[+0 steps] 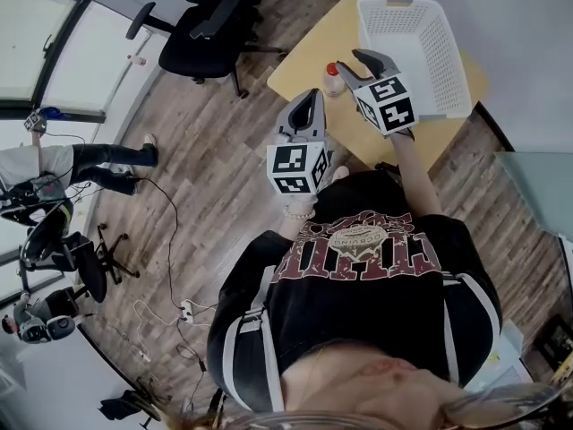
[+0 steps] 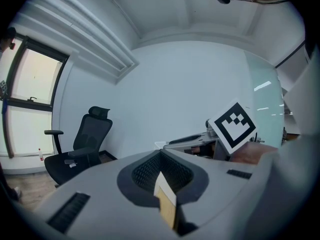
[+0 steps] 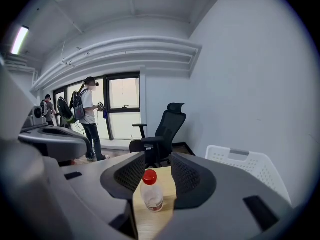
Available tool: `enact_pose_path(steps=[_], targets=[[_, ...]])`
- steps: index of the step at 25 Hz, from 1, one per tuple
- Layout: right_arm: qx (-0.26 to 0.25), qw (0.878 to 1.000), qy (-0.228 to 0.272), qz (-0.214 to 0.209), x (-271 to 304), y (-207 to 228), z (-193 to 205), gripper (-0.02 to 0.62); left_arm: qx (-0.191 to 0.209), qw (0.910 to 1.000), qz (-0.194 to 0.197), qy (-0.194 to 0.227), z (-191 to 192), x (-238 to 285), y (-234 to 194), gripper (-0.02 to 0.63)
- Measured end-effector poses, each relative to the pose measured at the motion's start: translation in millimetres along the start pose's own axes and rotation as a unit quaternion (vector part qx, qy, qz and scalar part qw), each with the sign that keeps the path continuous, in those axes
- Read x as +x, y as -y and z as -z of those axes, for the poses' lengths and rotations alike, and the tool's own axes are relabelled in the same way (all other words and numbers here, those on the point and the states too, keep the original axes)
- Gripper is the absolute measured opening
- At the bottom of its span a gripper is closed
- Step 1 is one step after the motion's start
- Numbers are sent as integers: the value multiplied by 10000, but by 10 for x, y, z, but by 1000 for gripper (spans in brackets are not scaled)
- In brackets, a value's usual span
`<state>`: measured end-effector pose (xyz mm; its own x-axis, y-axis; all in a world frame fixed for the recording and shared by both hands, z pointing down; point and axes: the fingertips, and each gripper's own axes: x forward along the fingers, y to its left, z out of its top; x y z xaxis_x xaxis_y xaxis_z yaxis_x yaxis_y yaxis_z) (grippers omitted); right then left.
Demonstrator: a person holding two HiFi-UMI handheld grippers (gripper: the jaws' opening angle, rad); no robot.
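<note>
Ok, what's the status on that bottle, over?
Left gripper shut, empty. Right gripper open, bottle ahead of jaws, untouched. Bottle upright on table. Nothing blocking.

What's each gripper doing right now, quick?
Left gripper: shut, holding nothing.
Right gripper: open, empty; a red-capped bottle stands on the table ahead of its jaws, untouched.

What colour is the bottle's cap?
Red cap on the bottle, clearest in the right gripper view.

The left gripper (image 1: 311, 98) and the right gripper (image 1: 365, 59) each have a grey moulded body, black textured pads (image 3: 131, 173) and a white cube (image 1: 298, 167) bearing black square markers. The person wears a black short-sleeved shirt (image 1: 376, 316) with a dark-red chest print, white side stripes (image 1: 269, 356) and a bead bracelet (image 1: 300, 214).
</note>
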<state>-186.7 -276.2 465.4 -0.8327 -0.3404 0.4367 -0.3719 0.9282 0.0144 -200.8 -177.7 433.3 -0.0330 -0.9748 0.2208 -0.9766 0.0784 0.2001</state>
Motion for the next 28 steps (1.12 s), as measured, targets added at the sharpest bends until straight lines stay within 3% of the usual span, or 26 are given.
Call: enact_pose_path(steps=[9,16,28], targets=[[141,9993,153,319,-411,287,-9,147,83,9993,371,-35,-25,213,322,48],[300,9967,294,696,-760,526,48,87,197,9972,719,-95,-5,359,602,48],[617,9892,338,1284,-1229,781,244,54,390,9896,1372,-163,-11,548,1015,48]])
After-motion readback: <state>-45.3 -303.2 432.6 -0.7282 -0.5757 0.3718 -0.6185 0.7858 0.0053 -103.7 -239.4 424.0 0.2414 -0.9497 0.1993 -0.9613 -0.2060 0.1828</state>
